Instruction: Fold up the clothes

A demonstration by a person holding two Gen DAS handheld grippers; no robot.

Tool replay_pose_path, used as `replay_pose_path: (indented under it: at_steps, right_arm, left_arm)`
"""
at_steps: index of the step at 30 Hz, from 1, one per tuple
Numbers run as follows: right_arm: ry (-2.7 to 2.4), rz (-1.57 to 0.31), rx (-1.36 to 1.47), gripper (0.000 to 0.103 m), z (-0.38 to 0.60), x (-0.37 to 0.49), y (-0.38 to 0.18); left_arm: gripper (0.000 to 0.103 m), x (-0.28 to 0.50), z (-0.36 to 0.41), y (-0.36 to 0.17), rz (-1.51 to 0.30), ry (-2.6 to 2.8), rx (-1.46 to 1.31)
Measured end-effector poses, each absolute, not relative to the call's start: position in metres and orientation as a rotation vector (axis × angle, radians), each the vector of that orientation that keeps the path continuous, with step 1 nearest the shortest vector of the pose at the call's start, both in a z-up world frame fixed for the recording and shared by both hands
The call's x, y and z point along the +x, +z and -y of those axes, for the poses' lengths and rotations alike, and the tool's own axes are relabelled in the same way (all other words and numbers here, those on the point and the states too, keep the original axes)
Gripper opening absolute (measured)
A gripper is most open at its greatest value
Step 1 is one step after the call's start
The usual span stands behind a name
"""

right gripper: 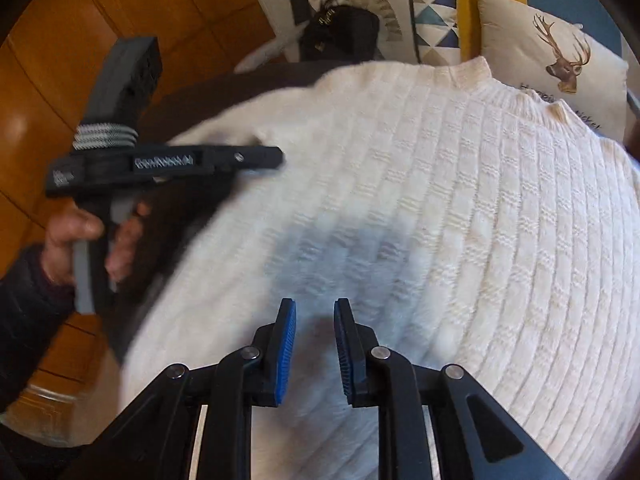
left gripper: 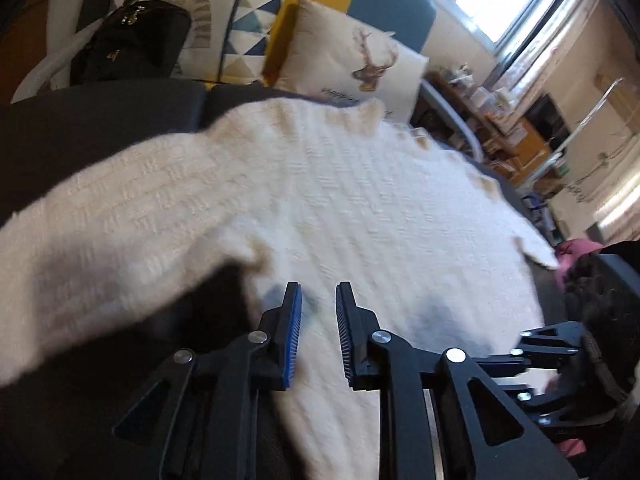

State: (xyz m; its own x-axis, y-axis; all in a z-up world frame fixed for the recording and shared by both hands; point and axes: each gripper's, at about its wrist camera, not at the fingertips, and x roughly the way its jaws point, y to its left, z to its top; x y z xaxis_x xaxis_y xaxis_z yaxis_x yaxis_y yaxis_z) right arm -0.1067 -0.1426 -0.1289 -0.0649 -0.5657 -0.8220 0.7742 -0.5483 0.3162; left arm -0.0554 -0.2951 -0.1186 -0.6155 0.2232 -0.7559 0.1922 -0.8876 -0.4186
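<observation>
White sweater [left gripper: 360, 208] beneath both half-open, empty claws [left gripper: 319, 300].

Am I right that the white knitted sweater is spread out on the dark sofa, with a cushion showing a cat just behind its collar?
Not quite: the cushion behind the white knitted sweater on the dark sofa shows a deer's head with antlers, not a cat, as the right wrist view shows.

Ribbed white knit sweater [right gripper: 460, 208]; matt black plastic tongs [right gripper: 315, 312], blue ridged pads [right gripper: 289, 344].
</observation>
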Motion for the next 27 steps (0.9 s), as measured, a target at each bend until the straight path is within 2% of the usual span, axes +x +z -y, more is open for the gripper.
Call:
replay_pose_path:
  at_steps: [5, 7, 12, 17, 21, 25, 27]
  right_arm:
    - [-1.762, -0.349, 1.244, 0.019, 0.143, -0.08, -0.137]
    - [-1.782, -0.413, 1.266, 0.017, 0.139, -0.073, -0.144]
    - [-1.802, -0.384, 1.28, 0.014, 0.121, -0.072, -0.143]
    - [-1.81, -0.34, 1.262, 0.016, 0.106, -0.06, -0.129]
    - [-1.844, -0.413, 1.294, 0.016, 0.092, -0.051, -0.135]
    - [-1.891, -0.459, 1.324, 0.013, 0.068, -0.051, -0.141]
    - [-1.904, -0.402, 1.332, 0.013, 0.057, -0.054, -0.138]
  left_arm:
    - [0.019, -0.038, 0.26, -0.128, 0.603, 2.667, -1.479]
    - [0.019, -0.033, 0.261, -0.138, 0.615, 2.671, -1.5]
    - [0.019, -0.026, 0.269, -0.131, 0.721, 2.697, -1.502]
    - [0.019, -0.007, 0.239, -0.112, 0.658, 2.679, -1.44]
    - [0.019, -0.01, 0.218, -0.135, 0.551, 2.664, -1.575]
    - [0.019, -0.002, 0.23, -0.132, 0.668, 2.674, -1.551]
    - [0.019, 0.004, 0.231, -0.126, 0.721, 2.682, -1.531]
